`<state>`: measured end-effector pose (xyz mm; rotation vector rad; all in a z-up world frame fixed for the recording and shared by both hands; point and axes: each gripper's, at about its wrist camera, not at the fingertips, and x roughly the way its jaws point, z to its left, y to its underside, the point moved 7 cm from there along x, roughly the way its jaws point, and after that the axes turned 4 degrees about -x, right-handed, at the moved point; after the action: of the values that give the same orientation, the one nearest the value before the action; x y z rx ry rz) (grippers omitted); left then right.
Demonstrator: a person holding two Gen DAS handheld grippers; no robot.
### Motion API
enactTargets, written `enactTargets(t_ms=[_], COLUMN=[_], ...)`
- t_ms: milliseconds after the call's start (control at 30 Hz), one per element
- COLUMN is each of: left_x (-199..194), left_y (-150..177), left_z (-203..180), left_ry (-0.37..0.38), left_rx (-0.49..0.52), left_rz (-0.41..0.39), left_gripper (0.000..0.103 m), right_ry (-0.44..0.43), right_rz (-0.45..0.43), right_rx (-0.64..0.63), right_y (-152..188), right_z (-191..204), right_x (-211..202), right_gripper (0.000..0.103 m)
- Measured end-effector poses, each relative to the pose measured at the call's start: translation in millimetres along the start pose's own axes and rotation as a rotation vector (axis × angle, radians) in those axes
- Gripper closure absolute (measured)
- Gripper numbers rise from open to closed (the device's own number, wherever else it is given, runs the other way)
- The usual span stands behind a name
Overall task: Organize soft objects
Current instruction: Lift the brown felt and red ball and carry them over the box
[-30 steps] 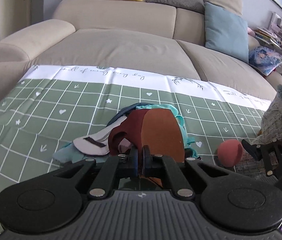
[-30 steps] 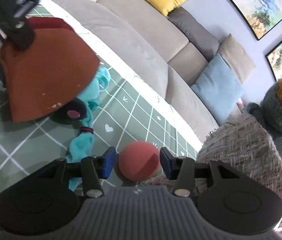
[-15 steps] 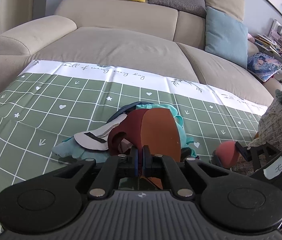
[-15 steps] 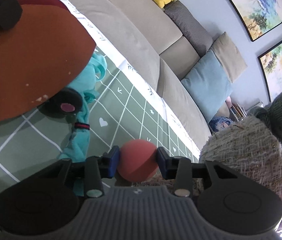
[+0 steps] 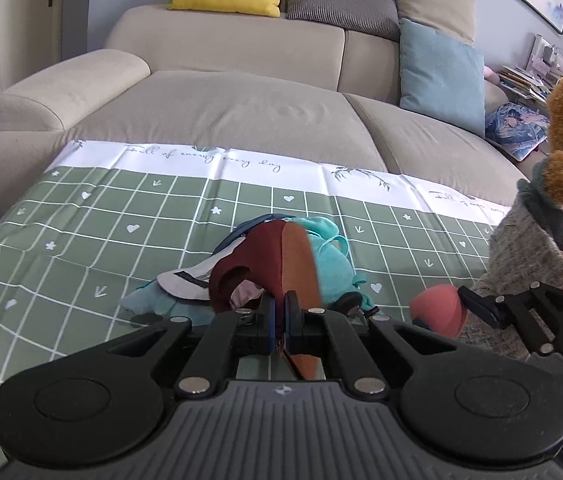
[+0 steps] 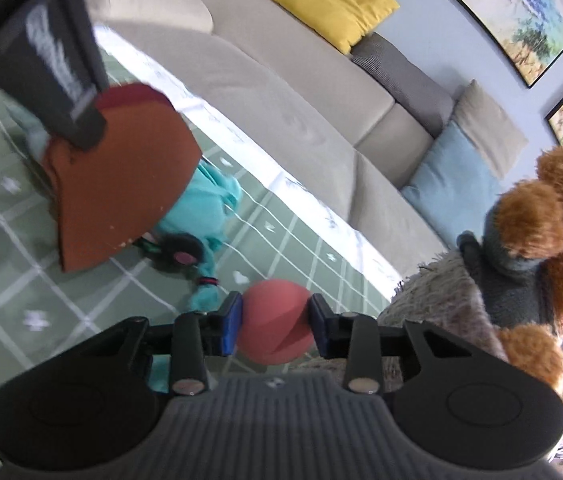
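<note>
Soft objects are being handled over a green checked cloth (image 5: 81, 240) spread on the surface in front of a beige sofa (image 5: 241, 112). A rust-brown fabric piece (image 6: 121, 184) is being pinched by the left gripper (image 5: 280, 322), whose jaws are drawn narrow with only the fabric's edge between them; it is being held above a heap of teal cloth (image 5: 329, 256) and a white piece (image 5: 189, 280) lying on the cloth. A red foam ball (image 6: 275, 320) is being gripped by the right gripper (image 6: 275, 326), both blue pads (image 6: 230, 322) being pressed against its sides, with the jaws partly apart to the ball's width. The ball is being held clear of the cloth, near a grey woven basket (image 6: 441, 296). A brown teddy bear (image 6: 561, 216) in a grey-green scarf is being carried by that basket.
</note>
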<state>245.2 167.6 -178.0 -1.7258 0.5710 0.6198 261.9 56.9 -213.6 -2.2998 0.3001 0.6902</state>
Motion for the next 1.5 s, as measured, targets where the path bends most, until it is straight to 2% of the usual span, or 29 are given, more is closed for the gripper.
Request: enactTargets(t_ms=[200, 367, 600, 800, 1033, 1500], left_x=[-27, -47, -76, -99, -124, -147], left_y=[4, 10, 19, 32, 51, 63], left_z=[-4, -14, -36, -61, -102, -214], left_ry=[-0.012, -0.012, 0.003, 0.027, 0.072, 0.211], left_rx=[0.015, 0.033, 0.067, 0.101, 0.168, 0.332], left_rz=[-0.01, -0.016, -0.017, -0.007, 0.016, 0.032], left_gripper=[0.099, 0.099, 0.099, 0.099, 0.099, 0.099], right_ry=[-0.165, -0.27, -0.388, -0.447, -0.437, -0.304], right_rz=[-0.048, -0.054, -0.075, -0.09, -0.114, -0.115], right_rx=[0.136, 0.263, 0.376, 0.436, 0.502, 0.686], right_y=[-1, 9, 23, 46, 80, 160], right_z=[-15, -33, -60, -82, -114, -197], right_x=[-44, -74, -117, -152, -185, -209], right_gripper=[0.069, 0.069, 0.069, 0.069, 0.069, 0.069])
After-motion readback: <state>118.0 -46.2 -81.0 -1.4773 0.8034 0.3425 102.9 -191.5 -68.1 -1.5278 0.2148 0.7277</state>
